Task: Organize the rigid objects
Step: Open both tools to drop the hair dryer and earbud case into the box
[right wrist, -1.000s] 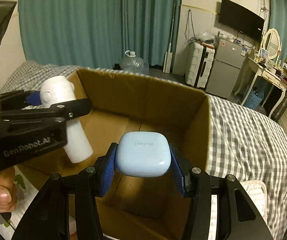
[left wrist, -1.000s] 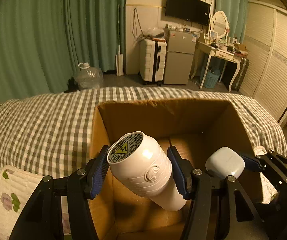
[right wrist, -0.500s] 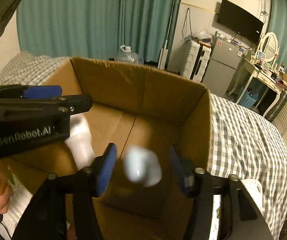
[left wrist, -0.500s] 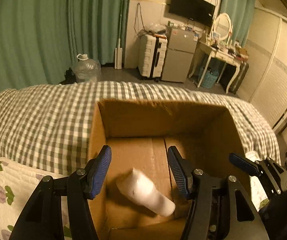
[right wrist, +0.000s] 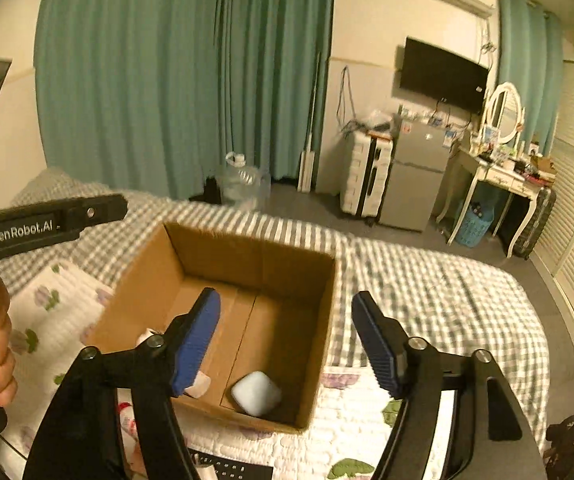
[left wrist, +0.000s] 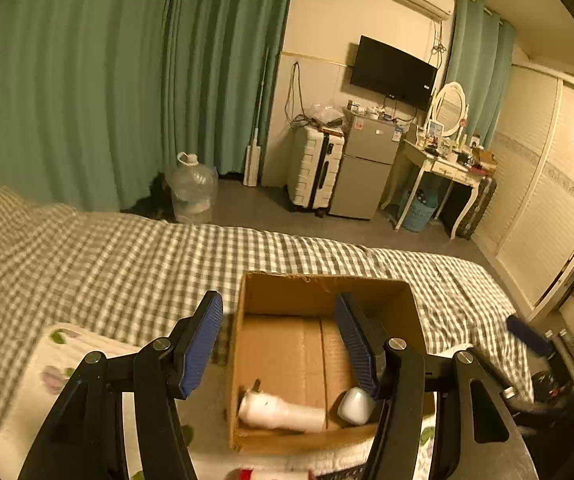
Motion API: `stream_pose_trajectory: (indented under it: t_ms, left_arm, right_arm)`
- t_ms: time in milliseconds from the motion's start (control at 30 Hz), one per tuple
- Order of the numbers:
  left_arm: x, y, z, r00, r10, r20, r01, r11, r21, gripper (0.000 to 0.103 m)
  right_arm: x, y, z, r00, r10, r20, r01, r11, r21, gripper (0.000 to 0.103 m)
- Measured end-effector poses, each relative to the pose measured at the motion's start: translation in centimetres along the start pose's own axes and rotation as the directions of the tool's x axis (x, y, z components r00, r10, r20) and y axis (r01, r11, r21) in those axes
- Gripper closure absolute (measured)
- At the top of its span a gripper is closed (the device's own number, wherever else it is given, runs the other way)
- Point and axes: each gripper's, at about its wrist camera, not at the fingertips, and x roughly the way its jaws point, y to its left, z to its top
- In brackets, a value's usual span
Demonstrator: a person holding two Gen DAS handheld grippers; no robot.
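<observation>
An open cardboard box (left wrist: 319,292) stands on the bed; it also shows in the right wrist view (right wrist: 247,248). A white cylindrical device (left wrist: 281,412) lies on its side on the box floor, mostly hidden behind a finger in the right wrist view (right wrist: 199,384). A pale blue earbud case (left wrist: 355,405) lies beside it (right wrist: 256,393). My left gripper (left wrist: 279,344) is open and empty, above the box. My right gripper (right wrist: 287,344) is open and empty, above the box's near right side.
The box sits partly on a white floral quilted mat (right wrist: 47,320) over the grey checked bedspread (left wrist: 107,264). A red-and-white object (left wrist: 255,474) and a dark remote (right wrist: 227,470) lie on the mat near the front edge. Fridge, suitcase and dressing table stand across the room.
Both grippers opened and let go: the white device and the earbud case dropped into the box. Both grippers then rose and pulled back, so the box looks smaller.
</observation>
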Motion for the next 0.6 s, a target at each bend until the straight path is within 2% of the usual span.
stream_pose_trajectory:
  t_ms: [233, 400, 500, 600]
  left_arm:
    - [-7.1, -1.0, -0.3, 0.993, 0.010, 0.120, -0.016, 0.999, 0.046, 0.041]
    - [-11.1, -1.4, -0.4, 0.985, -0.032, 0.171, 0.021, 0.997, 0.070, 0.041]
    - [-13.6, -1.4, -0.6, 0.975, -0.019, 0.220, 0.002, 0.997, 0.074, 0.041]
    - [-15.4, -1.4, -0.8, 0.969, -0.012, 0.247, -0.007, 0.997, 0.073, 0.041]
  right_arm:
    - [-7.0, 0.1, 1.7, 0.996, -0.004, 0.087, 0.002, 1.000, 0.023, 0.027]
    - [-11.1, 0.1, 2.3, 0.991, -0.029, 0.130, 0.023, 0.999, 0.049, 0.017]
    - [-13.0, -0.1, 2.5, 0.989, -0.054, 0.137, 0.045, 0.997, 0.066, 0.017]
    - [-15.3, -0.3, 2.6, 0.986, -0.044, 0.160, 0.032, 0.996, 0.078, 0.017]
